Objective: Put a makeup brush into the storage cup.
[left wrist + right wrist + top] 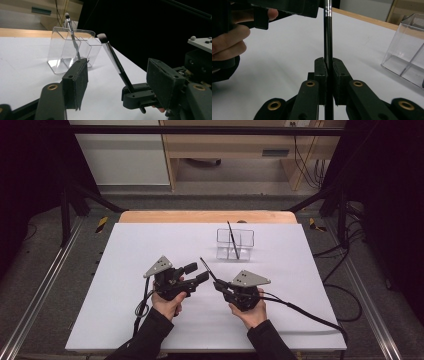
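Observation:
A black makeup brush (207, 269) is clamped in my right gripper (218, 284), which is shut on its handle (327, 37). The brush tilts up and away, with its bristle head (102, 37) at the top. My left gripper (197, 272) is open just left of it, with its jaws on either side of the brush shaft (116, 62) and not touching it. A clear acrylic organizer (245, 236) stands farther back on the white board. A second brush (232, 240) leans inside one of its compartments, and the left gripper view shows it (72, 35) too.
The white board (125, 285) covers the wooden table, whose far edge (207, 216) shows behind it. Cables trail from both grippers towards the near edge. Black frame posts stand at the sides, and shelving lies beyond the table.

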`<move>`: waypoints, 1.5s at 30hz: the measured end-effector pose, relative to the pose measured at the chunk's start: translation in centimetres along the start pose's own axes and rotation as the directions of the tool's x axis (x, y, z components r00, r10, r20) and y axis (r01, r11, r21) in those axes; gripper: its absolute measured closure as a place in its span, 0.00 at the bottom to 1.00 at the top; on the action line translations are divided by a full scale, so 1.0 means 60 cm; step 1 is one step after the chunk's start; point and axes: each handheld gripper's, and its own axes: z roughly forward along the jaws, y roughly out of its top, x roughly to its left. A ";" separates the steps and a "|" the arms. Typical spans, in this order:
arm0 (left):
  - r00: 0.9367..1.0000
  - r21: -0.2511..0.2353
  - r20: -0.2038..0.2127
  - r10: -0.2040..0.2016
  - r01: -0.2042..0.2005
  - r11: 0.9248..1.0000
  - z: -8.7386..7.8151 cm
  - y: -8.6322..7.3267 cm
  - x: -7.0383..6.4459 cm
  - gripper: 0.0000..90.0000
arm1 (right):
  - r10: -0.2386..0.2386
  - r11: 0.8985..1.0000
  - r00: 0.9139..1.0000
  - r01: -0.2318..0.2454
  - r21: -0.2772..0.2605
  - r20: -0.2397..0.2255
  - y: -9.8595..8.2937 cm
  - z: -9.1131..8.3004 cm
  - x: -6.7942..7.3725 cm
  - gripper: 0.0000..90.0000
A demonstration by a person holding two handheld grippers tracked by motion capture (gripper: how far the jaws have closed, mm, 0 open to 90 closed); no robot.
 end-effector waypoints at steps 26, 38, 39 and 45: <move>0.999 -0.011 -0.020 -0.029 0.029 1.000 0.002 -0.001 -0.005 0.74 | 0.006 1.000 1.000 -0.006 -0.013 -0.019 0.003 0.015 0.018 0.94; 0.997 -0.017 -0.015 -0.075 0.074 0.997 -0.001 -0.003 -0.002 0.84 | 0.005 1.000 1.000 -0.005 -0.013 -0.026 0.001 0.017 0.020 0.93; 0.997 -0.018 -0.014 -0.076 0.075 0.997 -0.001 -0.003 -0.002 0.84 | 0.005 1.000 1.000 -0.006 -0.015 -0.027 0.001 0.017 0.020 0.93; 0.997 -0.017 -0.004 -0.079 0.079 0.997 -0.002 -0.003 -0.003 0.86 | 0.003 1.000 1.000 -0.004 -0.013 -0.029 0.000 0.019 0.020 0.93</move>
